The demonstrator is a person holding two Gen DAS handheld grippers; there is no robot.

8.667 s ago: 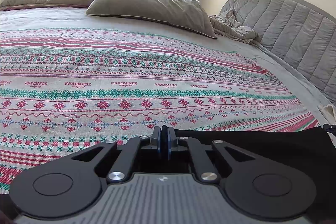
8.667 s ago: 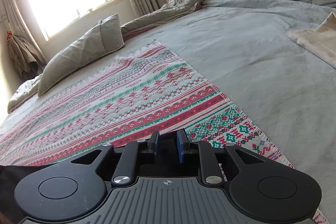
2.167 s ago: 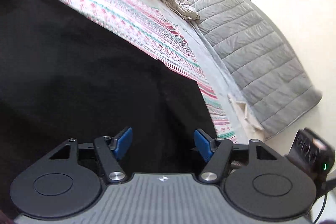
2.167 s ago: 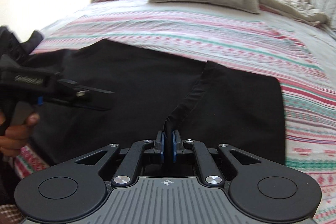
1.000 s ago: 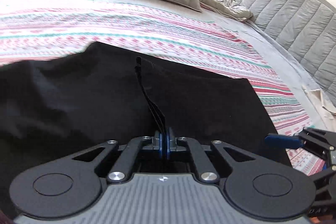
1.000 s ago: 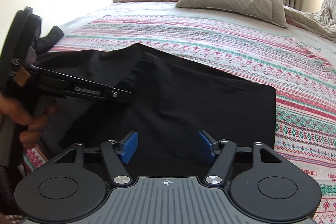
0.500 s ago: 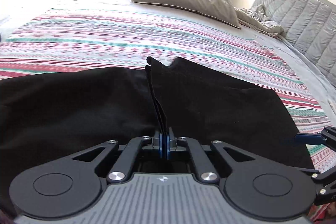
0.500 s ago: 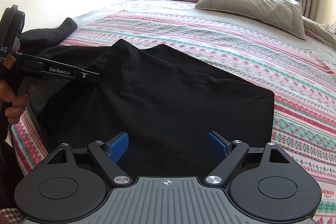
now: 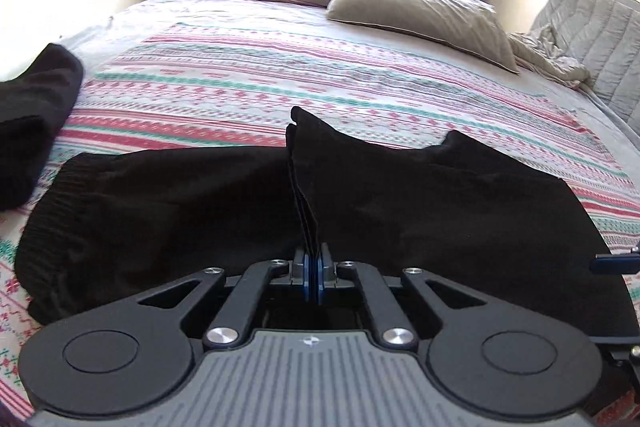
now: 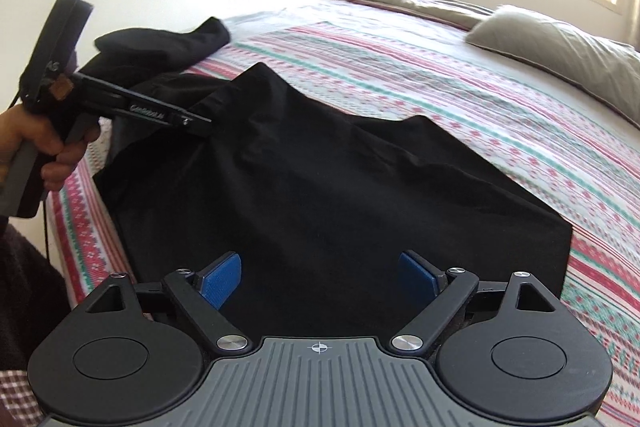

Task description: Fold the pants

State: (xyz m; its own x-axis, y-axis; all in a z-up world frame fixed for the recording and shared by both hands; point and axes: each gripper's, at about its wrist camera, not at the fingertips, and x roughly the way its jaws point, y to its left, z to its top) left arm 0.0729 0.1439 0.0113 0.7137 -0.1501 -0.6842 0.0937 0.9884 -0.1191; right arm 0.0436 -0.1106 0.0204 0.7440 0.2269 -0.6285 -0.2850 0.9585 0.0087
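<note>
Black pants (image 9: 420, 203) lie folded on the striped blanket (image 9: 320, 87) at the bed's near edge. My left gripper (image 9: 313, 281) is shut on an edge of the pants, and the cloth rises in a ridge from its pads. In the right wrist view the left gripper (image 10: 200, 121) holds that edge lifted at the left of the pants (image 10: 340, 195). My right gripper (image 10: 320, 279) is open and empty, with the pants' near edge between its blue pads (image 10: 222, 277). Its blue fingertip (image 9: 614, 263) shows at the right of the left wrist view.
Another dark garment (image 9: 32, 107) lies at the blanket's left edge, also visible in the right wrist view (image 10: 160, 43). A grey pillow (image 9: 420, 15) and rumpled bedding lie at the far side under the window. A quilted headboard (image 9: 600, 39) stands at right.
My left gripper has pulled the pinched pants edge leftwards, folding the cloth over. My right gripper has opened a little wider and stays at the pants' near edge.
</note>
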